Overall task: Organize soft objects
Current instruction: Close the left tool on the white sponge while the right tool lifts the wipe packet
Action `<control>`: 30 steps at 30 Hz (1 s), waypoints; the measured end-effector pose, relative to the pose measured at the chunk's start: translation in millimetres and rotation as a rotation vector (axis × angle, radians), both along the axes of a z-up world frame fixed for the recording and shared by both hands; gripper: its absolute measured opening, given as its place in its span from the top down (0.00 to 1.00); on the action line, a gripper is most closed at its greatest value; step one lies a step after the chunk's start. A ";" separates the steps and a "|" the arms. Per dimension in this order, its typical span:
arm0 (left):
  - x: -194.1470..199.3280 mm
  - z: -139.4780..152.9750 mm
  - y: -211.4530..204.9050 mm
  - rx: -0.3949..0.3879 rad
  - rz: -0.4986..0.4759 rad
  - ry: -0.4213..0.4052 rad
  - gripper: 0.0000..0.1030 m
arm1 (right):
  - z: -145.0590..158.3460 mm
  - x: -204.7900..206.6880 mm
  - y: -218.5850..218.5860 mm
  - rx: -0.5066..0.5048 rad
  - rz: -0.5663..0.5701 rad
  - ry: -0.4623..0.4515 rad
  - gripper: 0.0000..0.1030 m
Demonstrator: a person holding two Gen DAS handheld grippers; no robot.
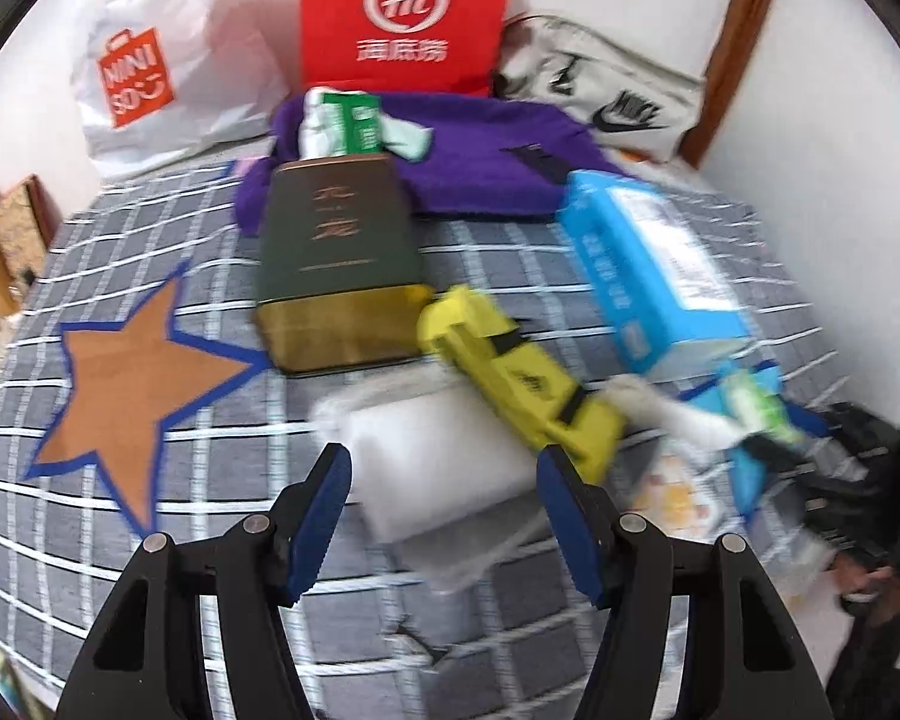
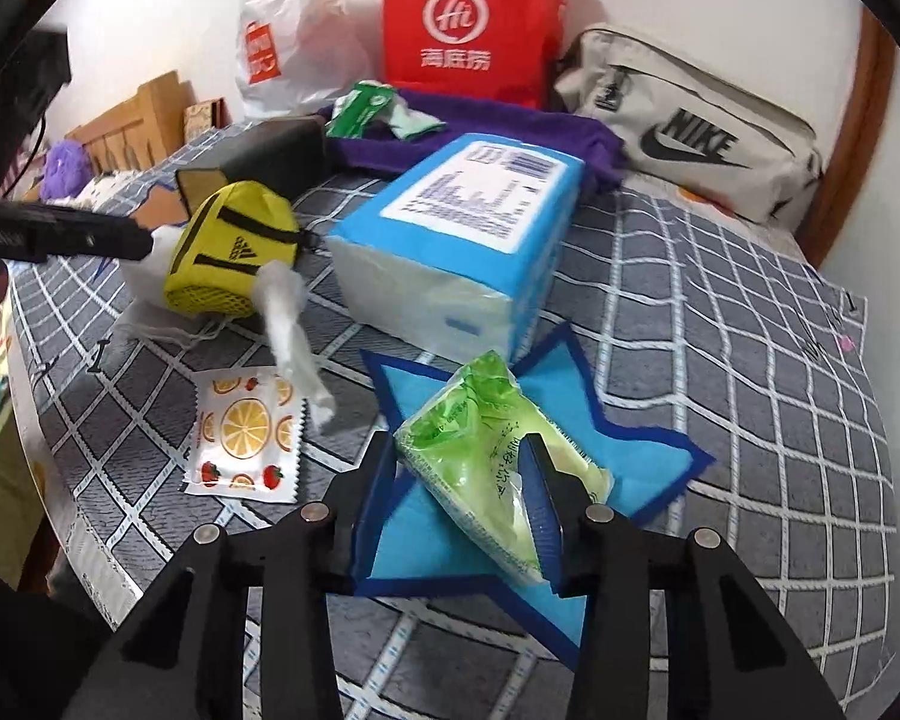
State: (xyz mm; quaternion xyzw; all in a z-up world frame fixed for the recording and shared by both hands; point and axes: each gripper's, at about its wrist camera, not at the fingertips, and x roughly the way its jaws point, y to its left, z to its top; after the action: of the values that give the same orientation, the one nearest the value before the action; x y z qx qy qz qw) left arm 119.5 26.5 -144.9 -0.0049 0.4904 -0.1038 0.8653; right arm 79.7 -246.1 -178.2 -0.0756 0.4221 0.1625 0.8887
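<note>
My left gripper (image 1: 444,480) is open over a white soft pack (image 1: 438,468) that lies between its fingers on the checked sheet. A yellow Adidas pouch (image 1: 516,372) lies just right of it. My right gripper (image 2: 462,474) is shut on a green tissue pack (image 2: 480,462), held over a blue star mat (image 2: 624,468). A big blue tissue pack (image 2: 468,228) lies behind it. The yellow pouch (image 2: 228,246) and a crumpled white tissue (image 2: 294,336) show at left in the right wrist view. An orange star mat (image 1: 132,384) lies left of my left gripper.
A dark green and gold box (image 1: 336,258), a purple towel (image 1: 480,168) with a small green pack (image 1: 354,120), a red paper bag (image 1: 402,12), a white Miniso bag (image 1: 150,66) and a grey Nike bag (image 2: 690,132) sit at the back. A fruit-print sachet (image 2: 246,438) lies near the bed's left edge.
</note>
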 end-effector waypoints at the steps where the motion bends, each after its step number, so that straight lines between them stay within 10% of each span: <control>1: 0.9 -3.1 3.5 0.012 0.004 0.005 0.40 | 0.6 -0.8 -2.4 0.007 -0.004 0.000 0.59; 15: 11.4 -33.5 -13.6 -0.008 -0.058 0.030 0.27 | -5.1 2.5 -1.6 0.010 -0.006 0.003 0.59; 30: -6.1 -7.7 11.8 -0.059 -0.064 -0.068 0.48 | 8.6 -1.4 7.7 0.034 0.011 -0.001 0.73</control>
State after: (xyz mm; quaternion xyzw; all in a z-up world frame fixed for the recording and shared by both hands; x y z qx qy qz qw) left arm 113.4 38.3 -152.6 -0.0111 0.4572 -0.1457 0.8773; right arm 78.4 -238.4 -169.6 -0.0629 0.4184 0.1747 0.8891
